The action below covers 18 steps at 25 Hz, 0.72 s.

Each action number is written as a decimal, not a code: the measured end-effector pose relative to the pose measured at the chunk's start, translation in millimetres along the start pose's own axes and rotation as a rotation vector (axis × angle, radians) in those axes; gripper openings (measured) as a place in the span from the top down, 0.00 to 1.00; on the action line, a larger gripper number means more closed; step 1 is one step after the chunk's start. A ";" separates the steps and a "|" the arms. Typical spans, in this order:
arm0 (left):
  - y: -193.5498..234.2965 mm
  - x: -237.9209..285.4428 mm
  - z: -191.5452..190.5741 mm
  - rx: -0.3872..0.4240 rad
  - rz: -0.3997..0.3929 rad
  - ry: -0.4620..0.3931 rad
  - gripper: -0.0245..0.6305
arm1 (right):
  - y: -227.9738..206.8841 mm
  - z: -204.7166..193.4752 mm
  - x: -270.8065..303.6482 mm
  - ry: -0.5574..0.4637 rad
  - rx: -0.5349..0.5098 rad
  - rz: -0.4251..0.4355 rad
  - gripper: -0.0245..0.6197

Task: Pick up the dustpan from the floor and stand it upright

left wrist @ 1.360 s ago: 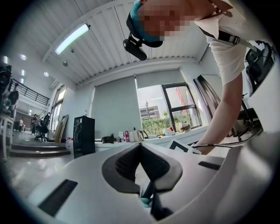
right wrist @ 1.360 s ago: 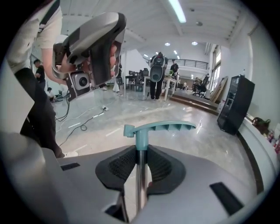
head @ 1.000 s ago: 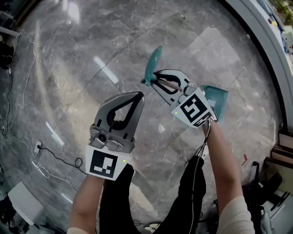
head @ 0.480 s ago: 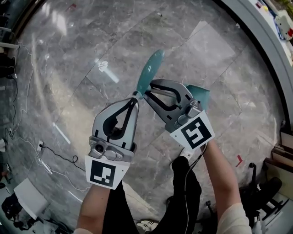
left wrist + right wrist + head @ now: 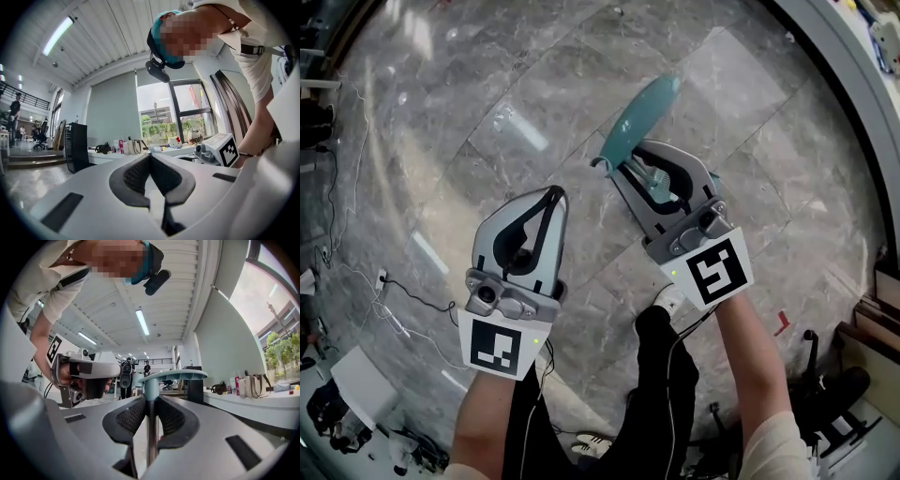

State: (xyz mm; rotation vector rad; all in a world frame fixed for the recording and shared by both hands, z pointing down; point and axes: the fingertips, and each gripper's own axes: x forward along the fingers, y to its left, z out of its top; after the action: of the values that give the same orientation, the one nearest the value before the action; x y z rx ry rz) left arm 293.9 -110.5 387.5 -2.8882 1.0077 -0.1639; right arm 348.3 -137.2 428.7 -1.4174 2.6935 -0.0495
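Note:
The dustpan's teal handle (image 5: 639,117) slants up and to the right over the grey marble floor. A metal rod joins it below, and my right gripper (image 5: 617,165) is shut on that rod. In the right gripper view the rod (image 5: 151,427) runs straight up between the ribbed pads to a teal collar and a flat teal top (image 5: 174,375). Only a teal sliver (image 5: 660,178) shows through the gripper's frame; the pan itself is hidden. My left gripper (image 5: 554,192) hangs to the left of the handle, shut and holding nothing, its tips meeting (image 5: 150,157).
Black and white cables (image 5: 403,305) and a wall socket (image 5: 380,277) lie at the left. A white box (image 5: 354,389) sits at the lower left. A curved grey ledge (image 5: 839,80) bounds the floor at the right. The person's legs and a shoe (image 5: 673,300) are below the grippers.
The right gripper has lifted and turned the dustpan: the handle now points farther up and right, and the teal pan has gone out of sight. The left gripper has drifted left, away from the handle.

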 end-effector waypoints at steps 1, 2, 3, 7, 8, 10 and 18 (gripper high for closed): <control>-4.1 1.8 0.5 -0.001 -0.001 0.000 0.95 | -1.0 1.0 -5.2 -0.004 0.003 -0.001 0.83; -8.5 4.0 1.1 -0.001 -0.002 -0.001 0.95 | -2.4 1.8 -11.0 -0.005 0.007 -0.001 0.83; -13.5 6.7 1.5 -0.001 -0.007 -0.002 0.95 | -4.7 2.7 -17.2 -0.005 0.008 -0.002 0.83; -35.7 18.6 1.3 -0.008 -0.050 0.000 0.95 | -14.1 9.3 -36.9 -0.015 -0.006 -0.017 0.83; -40.6 20.5 1.6 -0.010 -0.058 0.001 0.95 | -13.8 10.1 -39.6 -0.015 -0.010 -0.014 0.83; -49.8 24.4 3.6 -0.012 -0.071 -0.001 0.95 | -12.1 9.1 -44.8 -0.005 -0.014 -0.009 0.83; -66.7 35.2 12.0 -0.027 -0.076 -0.022 0.95 | -18.0 3.4 -66.8 0.045 0.016 -0.095 0.80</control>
State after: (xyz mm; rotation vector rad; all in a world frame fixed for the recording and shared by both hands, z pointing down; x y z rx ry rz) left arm 363.9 -79.8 385.5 -2.9474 0.9034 -0.1239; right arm 401.1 -92.4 431.3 -1.5569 2.6531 -0.1113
